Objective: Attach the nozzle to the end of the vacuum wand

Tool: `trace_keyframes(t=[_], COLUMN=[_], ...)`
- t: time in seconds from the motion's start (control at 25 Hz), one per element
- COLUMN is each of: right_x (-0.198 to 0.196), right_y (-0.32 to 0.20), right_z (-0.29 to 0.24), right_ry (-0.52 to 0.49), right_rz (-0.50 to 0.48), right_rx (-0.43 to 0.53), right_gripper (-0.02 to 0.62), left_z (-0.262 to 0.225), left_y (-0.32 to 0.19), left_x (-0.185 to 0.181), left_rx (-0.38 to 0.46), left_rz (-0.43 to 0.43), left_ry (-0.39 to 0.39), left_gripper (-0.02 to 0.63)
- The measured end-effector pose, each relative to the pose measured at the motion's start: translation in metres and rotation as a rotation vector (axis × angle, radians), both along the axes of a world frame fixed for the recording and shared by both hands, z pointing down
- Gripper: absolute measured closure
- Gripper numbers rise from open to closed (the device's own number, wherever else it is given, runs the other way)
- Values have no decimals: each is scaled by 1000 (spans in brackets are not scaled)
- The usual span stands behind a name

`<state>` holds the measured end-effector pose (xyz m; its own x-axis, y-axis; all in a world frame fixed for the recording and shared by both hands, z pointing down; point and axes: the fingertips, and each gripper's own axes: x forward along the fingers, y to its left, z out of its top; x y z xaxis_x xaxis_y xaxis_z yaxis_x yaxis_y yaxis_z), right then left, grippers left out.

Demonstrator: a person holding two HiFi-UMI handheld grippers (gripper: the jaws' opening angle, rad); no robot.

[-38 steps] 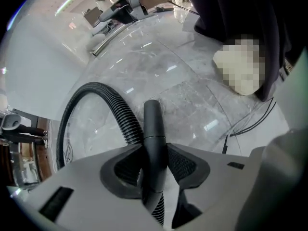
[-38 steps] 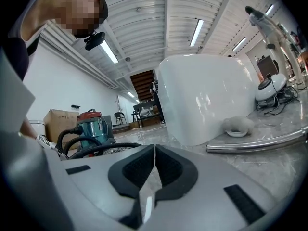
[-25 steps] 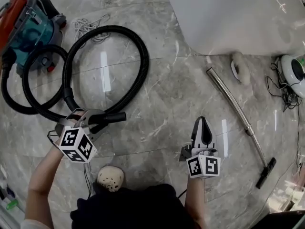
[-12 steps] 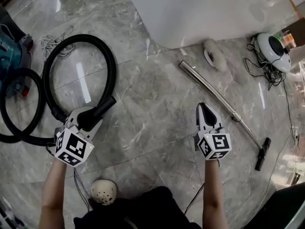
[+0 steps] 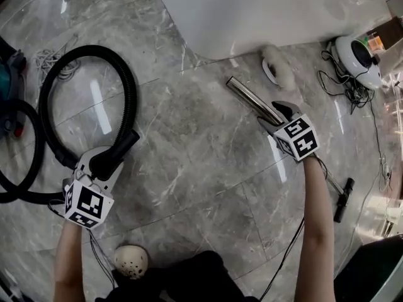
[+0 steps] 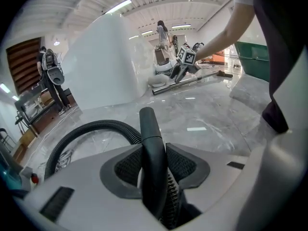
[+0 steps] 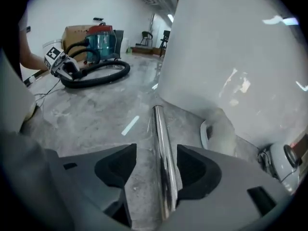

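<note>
Left arm comes up from the bottom left of the head view, bare forearm. The left tool (image 5: 106,163) tilts down toward the floor (image 5: 201,168) and is clamped on the nozzle (image 5: 118,151). The nozzle is a smooth black rigid tube on the end of the ribbed black hose (image 5: 129,87), and both pads press its sides in the left gripper view. Right arm is stretched further out. The right tool (image 5: 277,113) points steeply down over the wand (image 5: 249,96), near its open end. Its jaws are opening with the wand between them, close to one pad, not gripped. The wand is shiny chrome, long and thin, and lies flat on the glossy grey veined marble floor. It carries a small black head (image 5: 342,200) at its far end.

Nozzle and wand are well apart. The hose loops back to a teal vacuum body (image 5: 9,87) at the left edge, with a pale cord bundle (image 5: 53,58) beside it. A big white curved shell (image 5: 264,11) sits beyond the wand. A fluffy white slipper (image 5: 277,68) lies just beside the open end. A white device with tangled black cables (image 5: 357,58) is at right. A beige perforated shoe (image 5: 130,261) is at the bottom.
</note>
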<state>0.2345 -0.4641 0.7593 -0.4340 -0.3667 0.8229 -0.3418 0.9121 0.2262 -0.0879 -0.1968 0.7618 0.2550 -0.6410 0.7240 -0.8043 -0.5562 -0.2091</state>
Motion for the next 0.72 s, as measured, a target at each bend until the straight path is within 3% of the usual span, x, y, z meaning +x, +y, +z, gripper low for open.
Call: trace_keyframes(t=[0.28,0.56,0.6,0.72], right_x=[20,20,19,20], right_y=[-25,-18,-16,-16], right_z=[44,68,68,66], right_ry=[276,358,353,335], right_rz=[-66,-69,-69,-58], right_rx=[-150,-278,-278,-214], right_gripper=[346,381,412,416], left_z=[4,4,4,3], left_y=[1,1,1,-3], left_x=[1,1,1,2], left_rx=[-9,-15,-16,-13], left_rz=[2,3,1,-3], left_ry=[2,16,13,13], left_gripper=[448,448,448,448])
